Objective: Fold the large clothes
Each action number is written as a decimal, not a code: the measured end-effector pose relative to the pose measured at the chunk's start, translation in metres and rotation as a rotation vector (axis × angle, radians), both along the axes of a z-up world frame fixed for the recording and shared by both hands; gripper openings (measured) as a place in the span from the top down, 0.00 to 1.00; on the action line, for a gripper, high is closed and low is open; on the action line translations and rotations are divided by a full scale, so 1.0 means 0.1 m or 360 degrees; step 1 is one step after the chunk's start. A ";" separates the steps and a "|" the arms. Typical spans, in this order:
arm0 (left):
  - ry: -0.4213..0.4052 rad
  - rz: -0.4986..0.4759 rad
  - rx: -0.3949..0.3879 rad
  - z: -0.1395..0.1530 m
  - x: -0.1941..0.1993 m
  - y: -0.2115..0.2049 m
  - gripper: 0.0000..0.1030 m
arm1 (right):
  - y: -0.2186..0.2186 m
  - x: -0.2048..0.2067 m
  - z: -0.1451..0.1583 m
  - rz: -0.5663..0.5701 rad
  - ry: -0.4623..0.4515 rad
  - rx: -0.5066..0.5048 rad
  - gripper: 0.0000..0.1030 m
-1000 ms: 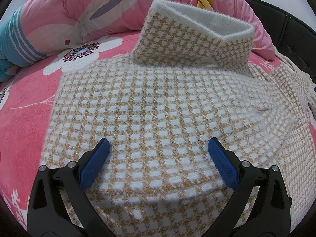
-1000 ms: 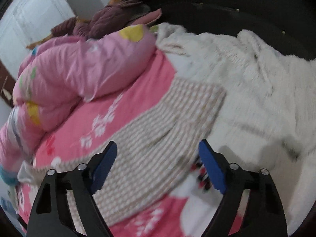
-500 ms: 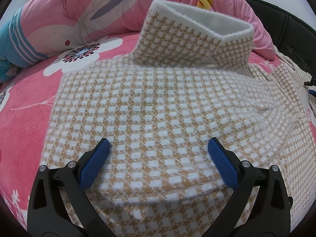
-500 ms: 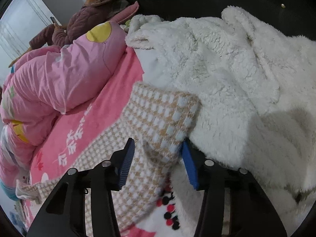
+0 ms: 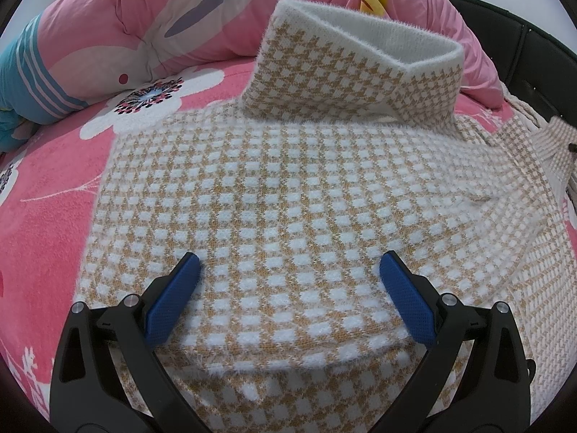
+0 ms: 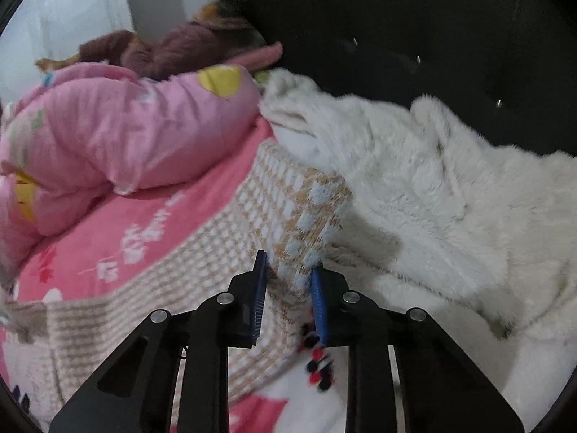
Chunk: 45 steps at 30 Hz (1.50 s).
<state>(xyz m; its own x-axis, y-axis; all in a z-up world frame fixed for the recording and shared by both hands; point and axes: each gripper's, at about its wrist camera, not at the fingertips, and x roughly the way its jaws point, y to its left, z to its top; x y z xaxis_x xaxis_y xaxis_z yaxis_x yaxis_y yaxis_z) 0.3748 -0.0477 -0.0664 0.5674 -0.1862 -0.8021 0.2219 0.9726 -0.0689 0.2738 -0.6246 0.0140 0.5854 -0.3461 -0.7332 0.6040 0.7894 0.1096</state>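
Note:
A tan-and-white checked sweater (image 5: 288, 187) lies flat on the pink bed sheet (image 5: 47, 198), its turned-down collar (image 5: 353, 54) at the far end. In the left wrist view my left gripper (image 5: 288, 278) stands open over the sweater's body, a blue pad on either side and nothing pinched between them. In the right wrist view the sweater's sleeve end (image 6: 299, 209) stands up between the blue pads of my right gripper (image 6: 288, 267). Its jaws are closing and the pads pinch the cuff, which is lifted off the bed.
A bunched pink quilt (image 5: 144, 18) lies along the far side of the bed. A fluffy white garment (image 6: 432, 198) is piled right beside the sleeve. A black padded headboard (image 6: 396, 18) rises behind it, with a maroon garment (image 6: 180, 47) on top of the quilt.
My right gripper went from wide open to closed on the sleeve cuff and has lifted it a little. The left gripper and the sweater's body have not moved.

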 end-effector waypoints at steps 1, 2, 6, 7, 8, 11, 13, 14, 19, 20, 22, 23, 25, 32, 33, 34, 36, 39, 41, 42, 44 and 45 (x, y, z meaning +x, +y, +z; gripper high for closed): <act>0.0001 0.0000 0.0000 0.00 0.01 -0.01 0.06 | 0.09 -0.05 0.10 0.0032 -0.0041 0.0007 0.79; 0.0001 0.0000 -0.0002 0.00 0.00 0.00 0.06 | 0.19 -0.09 0.20 0.0073 -0.0086 0.0027 0.79; -0.0008 0.0007 -0.0046 0.00 0.01 0.04 0.06 | 0.53 -0.23 0.55 0.0210 -0.0244 0.0126 0.81; -0.0009 0.0011 -0.0082 0.00 0.02 0.07 0.06 | 0.63 -0.26 0.64 0.0245 -0.0277 0.0144 0.81; -0.0007 0.0014 -0.0113 0.01 0.03 0.09 0.06 | 0.75 -0.29 0.74 0.0288 -0.0307 0.0161 0.81; 0.0000 0.0037 -0.0190 0.07 0.05 0.17 0.06 | 1.09 -0.32 0.95 0.0394 -0.0360 0.0182 0.82; 0.0011 0.0060 -0.0197 0.11 0.06 0.21 0.06 | 1.41 -0.32 1.10 0.0495 -0.0387 0.0195 0.82; 0.0018 0.0075 -0.0199 0.14 0.05 0.24 0.06 | 1.57 -0.31 1.16 0.0545 -0.0398 0.0201 0.82; 0.0004 0.0127 -0.0210 0.29 -0.13 0.52 0.06 | 2.33 -0.21 1.35 0.0774 -0.0444 0.0235 0.83; 0.0001 0.0135 -0.0209 0.31 -0.16 0.58 0.06 | 2.52 -0.16 1.36 0.0826 -0.0452 0.0266 0.83; -0.0013 0.0157 -0.0199 0.36 -0.22 0.69 0.06 | 2.79 -0.09 1.35 0.0884 -0.0456 0.0298 0.83; -0.0019 0.0175 -0.0191 0.38 -0.26 0.75 0.06 | 2.98 -0.03 1.32 0.0920 -0.0456 0.0311 0.83; -0.0016 0.0229 -0.0178 0.41 -0.30 0.89 0.06 | 3.25 0.05 1.26 0.0965 -0.0444 0.0323 0.83; -0.0056 0.0291 -0.0207 0.53 -0.45 1.22 0.07 | 4.35 0.33 0.53 0.1152 -0.0234 0.0318 0.83; -0.0060 0.0291 -0.0207 0.54 -0.48 1.23 0.07 | 4.49 0.36 0.39 0.1180 -0.0189 0.0303 0.83; -0.0060 0.0293 -0.0205 0.55 -0.49 1.27 0.07 | 4.56 0.37 0.28 0.1198 -0.0154 0.0292 0.83; -0.0054 0.0298 -0.0202 0.56 -0.53 1.28 0.07 | 4.80 0.42 -0.01 0.1243 -0.0040 0.0277 0.83; -0.0036 0.0299 -0.0239 0.56 -0.56 1.33 0.07 | 5.05 0.48 -0.40 0.1331 0.0153 0.0289 0.82; -0.0033 0.0287 -0.0267 0.56 -0.57 1.32 0.07 | 5.11 0.47 -0.57 0.1360 0.0238 0.0311 0.78; -0.0037 0.0275 -0.0286 0.58 -0.57 1.32 0.07 | 5.11 0.46 -0.59 0.1378 0.0243 0.0328 0.76; -0.0043 0.0250 -0.0306 0.59 -0.56 1.29 0.07 | 5.06 0.41 -0.60 0.1414 0.0247 0.0392 0.50; -0.0048 0.0227 -0.0332 0.61 -0.55 1.26 0.07 | 4.99 0.38 -0.58 0.1432 0.0242 0.0470 0.44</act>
<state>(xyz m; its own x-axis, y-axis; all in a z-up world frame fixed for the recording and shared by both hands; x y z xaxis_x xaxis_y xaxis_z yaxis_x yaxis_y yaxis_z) 0.3199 0.0782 -0.0057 0.6230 -0.2620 -0.7371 0.0882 0.9598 -0.2666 0.3119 -0.1259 -0.0441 0.4333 0.3977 -0.8088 -0.1912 0.9175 0.3487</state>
